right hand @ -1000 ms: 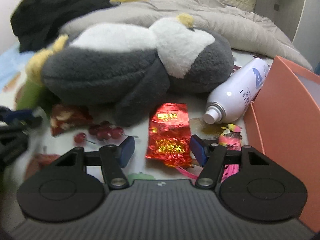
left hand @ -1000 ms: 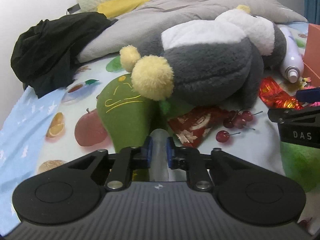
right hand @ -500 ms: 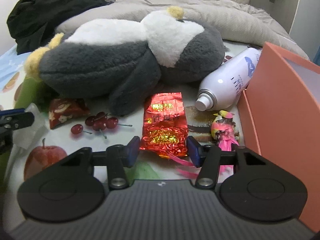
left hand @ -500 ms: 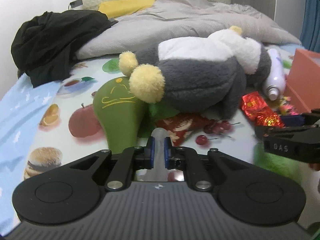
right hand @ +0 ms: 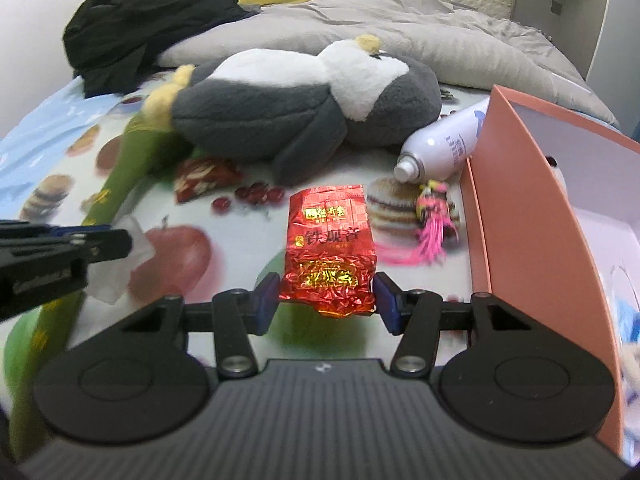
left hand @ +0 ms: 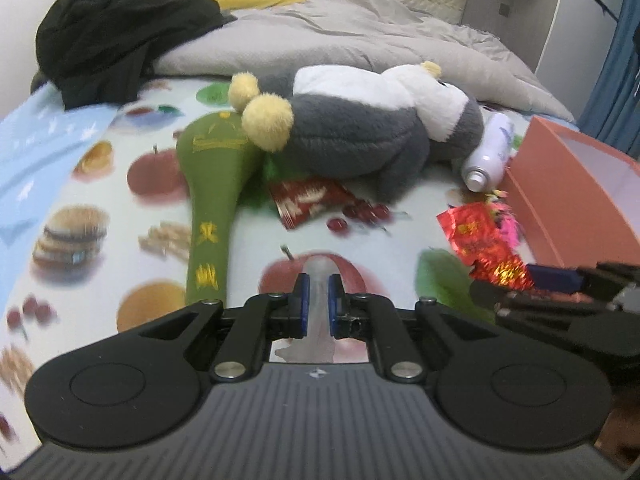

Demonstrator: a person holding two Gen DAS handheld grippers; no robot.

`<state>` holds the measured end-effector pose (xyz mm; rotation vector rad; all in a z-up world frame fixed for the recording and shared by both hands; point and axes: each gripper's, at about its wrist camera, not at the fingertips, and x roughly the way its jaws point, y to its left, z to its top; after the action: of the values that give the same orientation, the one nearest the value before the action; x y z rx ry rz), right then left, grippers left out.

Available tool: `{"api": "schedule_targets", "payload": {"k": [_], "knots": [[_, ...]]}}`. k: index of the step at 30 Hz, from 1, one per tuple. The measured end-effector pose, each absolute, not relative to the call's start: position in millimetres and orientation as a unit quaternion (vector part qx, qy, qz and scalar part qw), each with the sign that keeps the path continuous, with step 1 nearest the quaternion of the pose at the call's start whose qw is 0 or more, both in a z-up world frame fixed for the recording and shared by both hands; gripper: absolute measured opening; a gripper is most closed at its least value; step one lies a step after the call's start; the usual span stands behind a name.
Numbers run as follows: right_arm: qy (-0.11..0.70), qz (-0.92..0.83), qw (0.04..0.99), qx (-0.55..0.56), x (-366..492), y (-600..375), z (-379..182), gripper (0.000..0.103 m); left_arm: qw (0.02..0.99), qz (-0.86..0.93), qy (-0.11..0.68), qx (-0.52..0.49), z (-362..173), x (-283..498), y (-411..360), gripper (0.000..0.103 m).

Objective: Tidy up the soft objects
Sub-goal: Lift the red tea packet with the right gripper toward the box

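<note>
Left gripper (left hand: 318,300): clamped on translucent white crumpled wrapper (left hand: 318,280). Right gripper (right hand: 327,300): half-open, pads gripping crinkled red foil tea packet (right hand: 330,248).

Between my left claw's (left hand: 318,300) pads sits a wad of tissue (left hand: 318,280). Ahead of it and to its left lies the long stuffed paddle (left hand: 214,184), whose far end runs under the plush penguin (left hand: 360,128). A snack packet (left hand: 308,200) lies just in front of the penguin. Between my right claw's (right hand: 326,302) pads sits the foil tea packet (right hand: 330,252). To that claw's right stands the open box (right hand: 532,184); a spray can (right hand: 444,144) lies ahead, between box and penguin, with a tassel charm (right hand: 434,220) before it. The duvet (right hand: 420,36) and a heap of clothing (right hand: 144,28) lie beyond.
</note>
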<state>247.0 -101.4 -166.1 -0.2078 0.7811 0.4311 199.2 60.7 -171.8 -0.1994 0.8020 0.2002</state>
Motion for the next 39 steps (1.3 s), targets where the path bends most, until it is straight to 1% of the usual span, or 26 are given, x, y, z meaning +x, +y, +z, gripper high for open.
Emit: {"api": "schedule_targets", "payload": {"k": [11, 18, 20, 21, 22, 32, 35, 39], "knots": [[0.396, 0.224, 0.884, -0.108, 186.7, -123.6, -167.3, 0.055, 0.894, 0.081, 0.415, -0.151, -181.3, 145.5, 45.2, 0.012], [0.432, 0.227, 0.867, -0.098, 181.8, -131.4, -179.6, 0.056, 0.886, 0.082, 0.424, -0.17, -191.9, 145.7, 49.2, 0.018], [0.435, 0.223, 0.866, -0.102, 183.0, -131.5, -180.2, 0.058, 0.884, 0.081, 0.427, -0.169, -194.9, 146.3, 49.7, 0.029], [0.435, 0.222, 0.866, -0.105, 183.9, -131.6, -180.1, 0.059, 0.884, 0.083, 0.429, -0.168, -196.1, 146.7, 50.0, 0.044], [0.436, 0.221, 0.866, -0.106, 184.3, -132.2, -180.3, 0.059, 0.884, 0.082, 0.427, -0.169, -197.0, 146.6, 50.6, 0.05], [0.44, 0.21, 0.865, -0.12, 187.5, -131.2, -187.5, 0.058, 0.884, 0.081, 0.425, -0.176, -204.8, 147.4, 54.5, 0.05], [0.441, 0.21, 0.865, -0.114, 189.8, -133.6, -189.1, 0.055, 0.886, 0.079, 0.422, -0.175, -205.5, 147.6, 53.0, 0.05], [0.432, 0.215, 0.868, -0.117, 188.7, -135.6, -186.4, 0.055, 0.889, 0.078, 0.42, -0.167, -207.6, 148.4, 49.2, 0.05]]}}
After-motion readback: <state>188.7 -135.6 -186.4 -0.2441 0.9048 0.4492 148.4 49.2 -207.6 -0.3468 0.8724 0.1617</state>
